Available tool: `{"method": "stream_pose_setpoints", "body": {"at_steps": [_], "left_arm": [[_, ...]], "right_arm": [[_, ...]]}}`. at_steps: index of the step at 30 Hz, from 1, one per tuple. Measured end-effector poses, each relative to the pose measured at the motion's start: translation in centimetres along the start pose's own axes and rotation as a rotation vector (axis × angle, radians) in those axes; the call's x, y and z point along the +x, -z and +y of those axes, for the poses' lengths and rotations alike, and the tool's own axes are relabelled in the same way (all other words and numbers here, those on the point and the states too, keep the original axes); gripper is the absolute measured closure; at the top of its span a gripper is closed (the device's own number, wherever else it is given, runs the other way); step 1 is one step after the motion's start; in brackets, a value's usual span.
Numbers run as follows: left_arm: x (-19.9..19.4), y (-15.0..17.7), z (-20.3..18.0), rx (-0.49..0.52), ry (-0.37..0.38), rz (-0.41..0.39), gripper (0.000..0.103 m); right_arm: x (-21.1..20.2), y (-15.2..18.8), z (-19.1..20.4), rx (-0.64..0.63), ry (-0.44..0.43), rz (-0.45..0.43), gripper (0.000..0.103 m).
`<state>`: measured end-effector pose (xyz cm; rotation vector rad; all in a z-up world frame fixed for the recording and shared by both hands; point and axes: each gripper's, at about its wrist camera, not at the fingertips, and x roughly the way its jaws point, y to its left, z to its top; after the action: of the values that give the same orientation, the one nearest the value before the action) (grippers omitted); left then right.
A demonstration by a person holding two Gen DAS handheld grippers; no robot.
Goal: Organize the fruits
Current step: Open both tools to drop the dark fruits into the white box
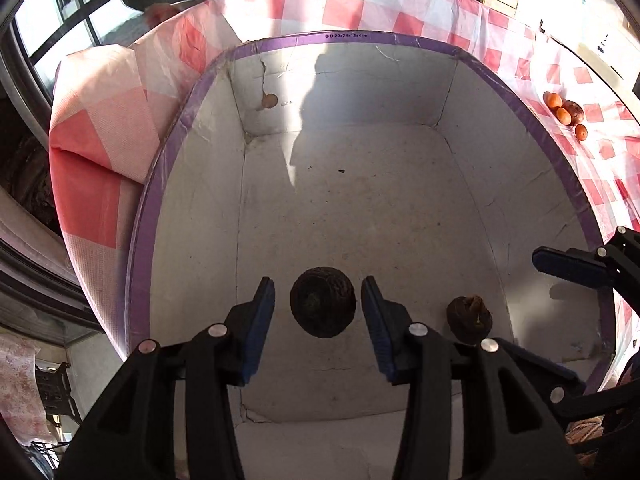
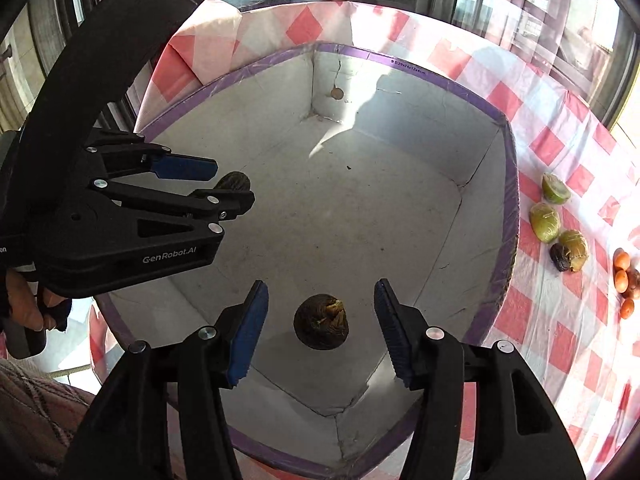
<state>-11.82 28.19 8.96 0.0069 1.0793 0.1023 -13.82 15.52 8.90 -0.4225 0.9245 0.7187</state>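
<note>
Both grippers hover over a white cardboard box with purple taped rim (image 1: 188, 120). Left gripper (image 1: 318, 308), jaws spread, brackets a dark, wrinkled round fruit (image 1: 323, 307) on the box floor near its near wall; right gripper (image 2: 321, 320), likewise spread, brackets a dark stemmed fruit (image 2: 321, 322). Withdrawing each straight upward should avoid nudging fruit.

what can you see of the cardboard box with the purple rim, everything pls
The cardboard box is a large open-topped carton, white and scuffed inside, its top edge bound in purple tape with small print on the far side. One far wall has a tear and a round hole. It sits on a red and white checked tablecloth. Two dark wrinkled fruits lie on its floor: one between the open left tongs, the other between the open right tongs. Neither fruit is gripped.
</note>
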Motion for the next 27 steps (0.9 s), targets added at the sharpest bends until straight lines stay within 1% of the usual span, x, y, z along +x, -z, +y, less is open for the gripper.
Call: {"method": "stream_pose_setpoints", "body": {"at_steps": [1, 5, 9, 11, 13, 15, 16, 18, 20, 22, 24, 25, 26, 27], "left_arm": [[0.0, -0.1, -0.1, 0.003, 0.000, -0.002, 0.044], [0.0, -0.2, -0.4, 0.024, -0.007, -0.005, 0.042], [0.1, -0.4, -0.2, 0.007, -0.008, -0.004, 0.040], [0.0, -0.4, -0.1, -0.002, -0.011, -0.008, 0.038], [-0.2, -0.3, -0.1, -0.009, -0.019, -0.015, 0.032], [-0.4, -0.4, -0.2, -0.013, -0.035, -0.026, 0.026], [-0.6, -0.4, -0.2, -0.025, -0.029, -0.038, 0.025], [-1.5, -0.7, -0.3, -0.056, -0.011, -0.088, 0.023], [-3.1, -1.3, -0.6, -0.074, 0.004, -0.171, 0.016], [-4.7, -1.9, -1.5, -0.065, 0.010, -0.264, 0.004], [-6.0, -2.5, -2.9, -0.040, 0.027, -0.339, 0.002], [-6.5, -2.8, -3.8, -0.024, 0.034, -0.365, 0.002], [-6.8, -3.1, -4.9, -0.010, 0.042, -0.383, 0.002], [-7.0, -3.5, -5.9, 0.000, 0.048, -0.390, 0.002]], "right_arm": [[-0.1, 0.0, 0.0, 0.006, -0.009, -0.003, 0.041], [0.0, -0.1, -0.2, 0.016, -0.012, -0.009, 0.041], [-0.1, -0.1, -0.3, 0.013, -0.017, -0.014, 0.041], [-0.1, 0.0, -0.2, 0.004, -0.024, -0.016, 0.038], [-0.1, 0.0, 0.1, -0.010, -0.034, -0.018, 0.035], [-0.2, 0.0, 0.1, -0.019, -0.047, -0.022, 0.035], [-0.4, 0.0, 0.0, -0.012, -0.063, -0.032, 0.035], [-1.3, 0.0, -0.5, 0.011, -0.085, -0.074, 0.035], [-2.5, 0.1, -1.4, 0.041, -0.091, -0.126, 0.034], [-3.8, 0.3, -3.0, 0.093, -0.085, -0.174, 0.034], [-4.9, 0.8, -5.2, 0.167, -0.068, -0.225, 0.033], [-5.5, 1.3, -6.5, 0.214, -0.057, -0.249, 0.028], [-5.9, 1.8, -7.8, 0.260, -0.043, -0.268, 0.021], [-6.3, 2.4, -9.2, 0.303, -0.025, -0.284, 0.016]]}}
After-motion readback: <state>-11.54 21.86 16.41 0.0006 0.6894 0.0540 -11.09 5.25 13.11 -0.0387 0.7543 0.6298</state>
